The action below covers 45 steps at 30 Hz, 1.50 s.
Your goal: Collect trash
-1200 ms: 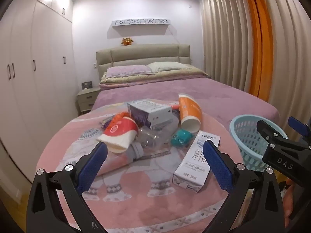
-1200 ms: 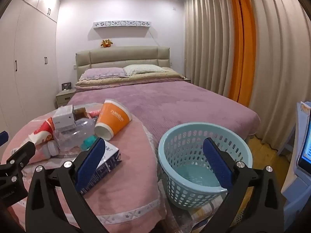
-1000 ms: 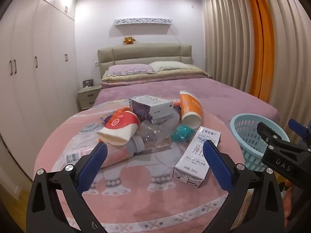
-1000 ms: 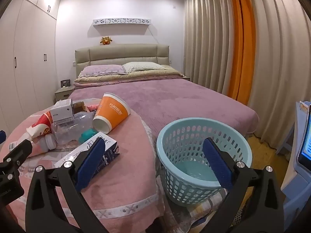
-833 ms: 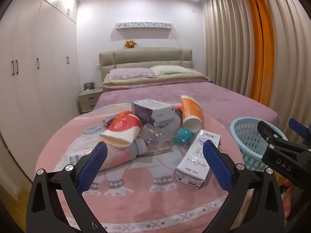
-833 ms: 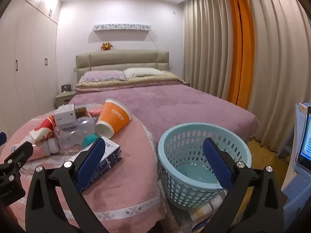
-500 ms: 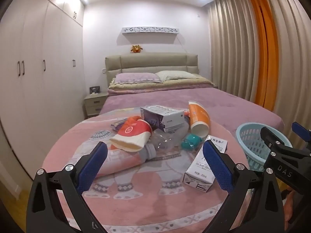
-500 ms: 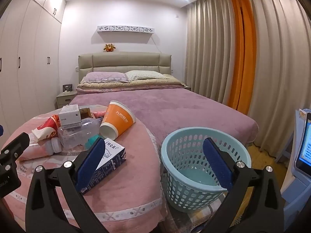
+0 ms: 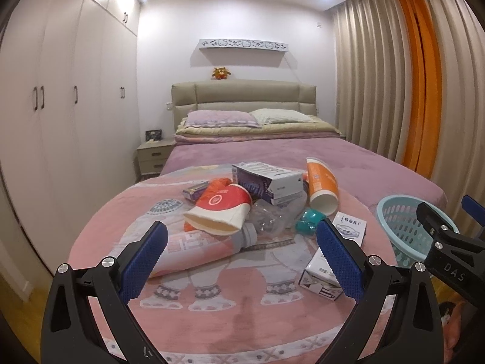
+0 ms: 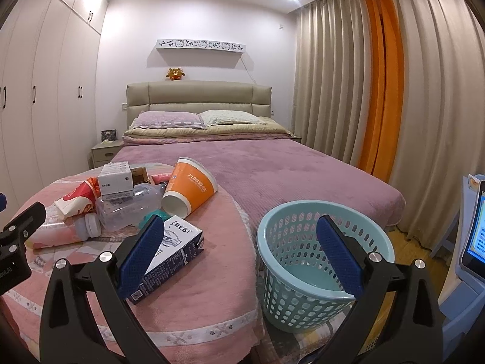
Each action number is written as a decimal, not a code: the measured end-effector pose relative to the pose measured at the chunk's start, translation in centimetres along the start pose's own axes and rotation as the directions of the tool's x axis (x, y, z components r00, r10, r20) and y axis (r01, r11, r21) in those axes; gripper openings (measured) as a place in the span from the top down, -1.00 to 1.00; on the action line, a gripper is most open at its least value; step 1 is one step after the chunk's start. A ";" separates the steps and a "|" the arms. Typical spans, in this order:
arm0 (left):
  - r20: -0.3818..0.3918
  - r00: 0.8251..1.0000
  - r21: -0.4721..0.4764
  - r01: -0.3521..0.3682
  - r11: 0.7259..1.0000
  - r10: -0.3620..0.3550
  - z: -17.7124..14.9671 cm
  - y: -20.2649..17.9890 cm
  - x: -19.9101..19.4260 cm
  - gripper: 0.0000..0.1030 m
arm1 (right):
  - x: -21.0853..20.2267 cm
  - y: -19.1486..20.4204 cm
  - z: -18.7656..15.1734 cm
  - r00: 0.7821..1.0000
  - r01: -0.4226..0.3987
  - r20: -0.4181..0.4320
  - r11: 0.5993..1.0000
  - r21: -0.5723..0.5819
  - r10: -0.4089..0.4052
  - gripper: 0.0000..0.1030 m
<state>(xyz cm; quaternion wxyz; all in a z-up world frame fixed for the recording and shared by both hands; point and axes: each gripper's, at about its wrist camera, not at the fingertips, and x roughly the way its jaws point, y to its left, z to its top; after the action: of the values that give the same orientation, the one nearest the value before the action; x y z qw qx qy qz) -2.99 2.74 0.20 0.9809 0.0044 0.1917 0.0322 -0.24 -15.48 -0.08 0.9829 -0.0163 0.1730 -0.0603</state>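
my left gripper (image 9: pixel 241 253) hung with its jaws spread wide and nothing between them, over the near edge of the pink blanket (image 9: pixel 230 315). my right gripper (image 10: pixel 239 250) was spread apart too, holding nothing, above the blanket's right edge and the teal basket (image 10: pixel 326 262) standing just beside that edge. the trash lay heaped toward the blanket's far side: a red cup (image 9: pixel 221 209) on its side, a crushed clear bottle (image 9: pixel 272 217), a purple box (image 9: pixel 268 180) on top, an orange cup (image 9: pixel 321 186) tipped over. a milk carton (image 9: pixel 336 257) lay nearer the right edge.
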 end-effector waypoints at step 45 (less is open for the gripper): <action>-0.484 0.815 -0.044 0.341 0.939 -0.318 -1.0 11.4 13.3 -0.51 | 10.0 7.9 -1.6 0.853 -0.157 -0.466 0.967 0.201 0.235 -0.70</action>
<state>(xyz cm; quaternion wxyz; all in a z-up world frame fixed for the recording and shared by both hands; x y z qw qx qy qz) 8.20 15.02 -5.51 0.8919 -0.0153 0.4291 -0.1422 9.44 -8.89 -5.42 0.9070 0.0936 0.4099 0.0252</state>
